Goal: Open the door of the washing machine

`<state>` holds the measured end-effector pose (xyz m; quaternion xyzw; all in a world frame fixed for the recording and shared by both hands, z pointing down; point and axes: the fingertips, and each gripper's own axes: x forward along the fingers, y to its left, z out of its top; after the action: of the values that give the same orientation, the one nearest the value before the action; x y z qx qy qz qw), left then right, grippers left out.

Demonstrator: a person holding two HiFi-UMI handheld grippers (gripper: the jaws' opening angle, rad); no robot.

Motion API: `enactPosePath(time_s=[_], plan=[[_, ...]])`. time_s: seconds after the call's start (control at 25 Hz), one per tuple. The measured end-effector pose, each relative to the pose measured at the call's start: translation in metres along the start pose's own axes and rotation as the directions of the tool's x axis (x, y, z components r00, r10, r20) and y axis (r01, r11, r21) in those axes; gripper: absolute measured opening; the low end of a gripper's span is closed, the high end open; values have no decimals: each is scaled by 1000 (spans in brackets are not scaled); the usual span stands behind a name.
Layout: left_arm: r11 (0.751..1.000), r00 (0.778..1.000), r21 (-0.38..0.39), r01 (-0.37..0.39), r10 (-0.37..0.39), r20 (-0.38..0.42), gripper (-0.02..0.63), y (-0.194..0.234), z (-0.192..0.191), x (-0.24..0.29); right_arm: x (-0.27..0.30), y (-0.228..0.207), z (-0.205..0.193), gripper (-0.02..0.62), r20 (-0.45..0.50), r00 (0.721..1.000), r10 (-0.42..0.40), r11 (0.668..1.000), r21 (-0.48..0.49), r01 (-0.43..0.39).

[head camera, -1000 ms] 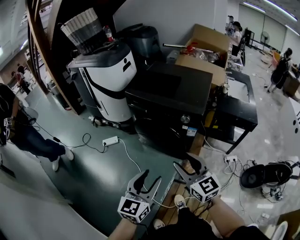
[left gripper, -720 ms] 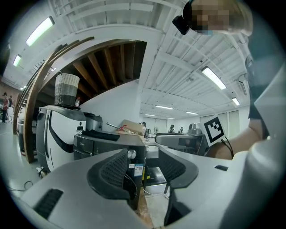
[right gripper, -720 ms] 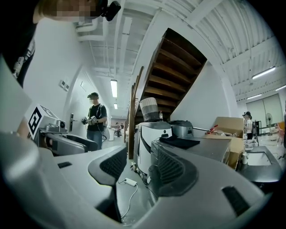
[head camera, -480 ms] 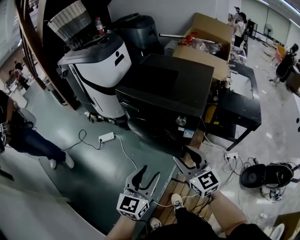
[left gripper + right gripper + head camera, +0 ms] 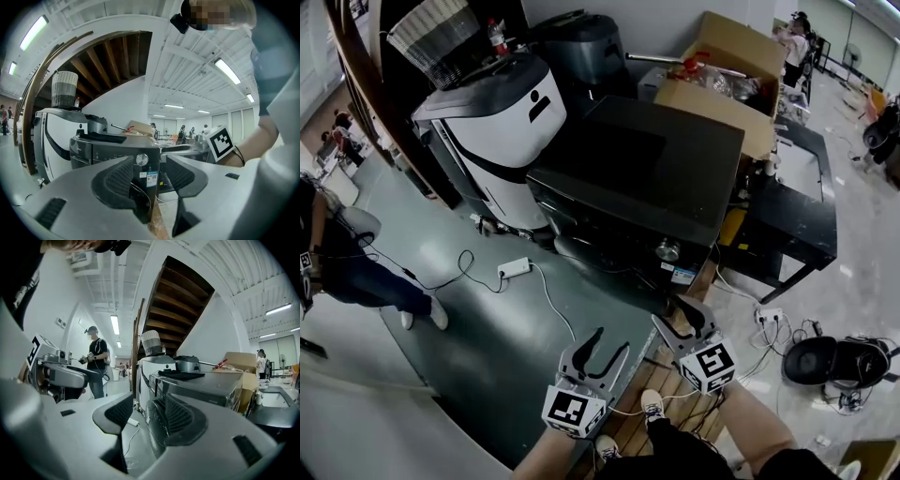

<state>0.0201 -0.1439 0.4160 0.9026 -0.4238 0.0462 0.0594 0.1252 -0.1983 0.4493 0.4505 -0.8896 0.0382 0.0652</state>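
Hovering at lower centre, left claw has jaws apart and empty, well short of the washing machine in mid-frame. Its door on the front face looks shut. Right claw, just right of that, is also spread, empty and nearer the front, probably lining up for the door.
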Motion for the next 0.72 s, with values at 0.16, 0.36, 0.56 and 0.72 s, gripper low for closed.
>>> enactPosePath(time_s=[0.16, 0.36, 0.56, 0.72], plan=[[1000, 1000, -19, -10, 10, -15, 222, 7, -9, 16, 18, -13, -21, 216, -24, 1000, 18, 1000, 10, -18], [999, 999, -24, -26, 26, -28, 224, 21, -23, 34, 39, -25, -46, 216, -57, 998, 29, 1000, 14, -28], [999, 997, -22, -40, 39, -61, 225, 34, -39, 53, 57, -41, -75, 216, -97, 995, 30, 1000, 6, -29], [998, 997, -36, -52, 50, -54, 225, 42, -53, 70, 70, -55, -100, 216, -123, 992, 20, 1000, -2, -20]])
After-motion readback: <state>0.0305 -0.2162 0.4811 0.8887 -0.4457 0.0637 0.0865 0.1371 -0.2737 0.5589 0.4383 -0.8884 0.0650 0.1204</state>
